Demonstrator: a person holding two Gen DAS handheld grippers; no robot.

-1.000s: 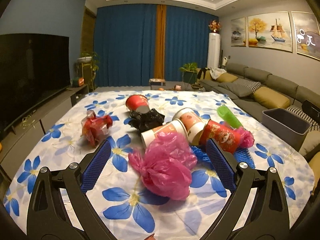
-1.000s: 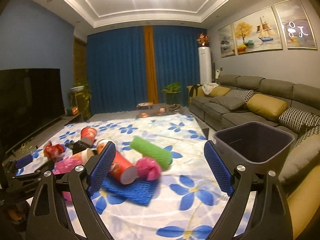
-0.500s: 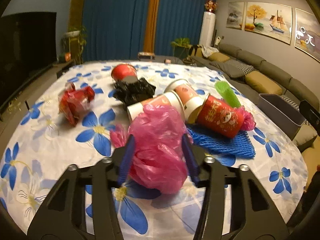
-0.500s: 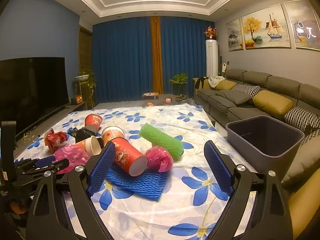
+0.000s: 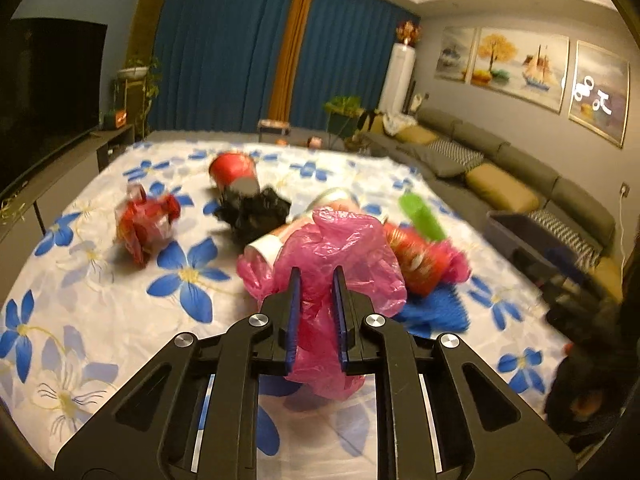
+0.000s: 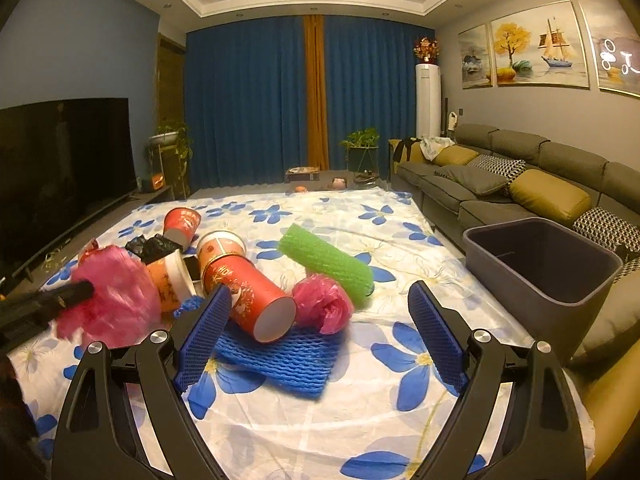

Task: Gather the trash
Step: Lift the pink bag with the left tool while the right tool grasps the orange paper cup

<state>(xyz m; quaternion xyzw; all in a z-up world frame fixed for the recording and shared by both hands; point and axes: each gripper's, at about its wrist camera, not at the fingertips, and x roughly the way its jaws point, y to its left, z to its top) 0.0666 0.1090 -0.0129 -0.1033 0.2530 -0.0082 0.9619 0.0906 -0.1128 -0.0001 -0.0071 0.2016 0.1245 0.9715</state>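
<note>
Blurred right gripper point(image 5: 568, 264) (frame's right edge)

light: warm, dim, ceiling-lit | blur: left view smeared at right | edges: fisheye bend, dark corners

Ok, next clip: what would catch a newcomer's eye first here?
Front and centre, the left tongs have just been closing and now pinch a crumpled pink plastic bag above the flowered tablecloth. Behind it lies a heap of litter: red paper cups, a green foam net sleeve and a blue foam net. An empty grey bin waits at the right by the sofa, and the right tongs are open.
</note>
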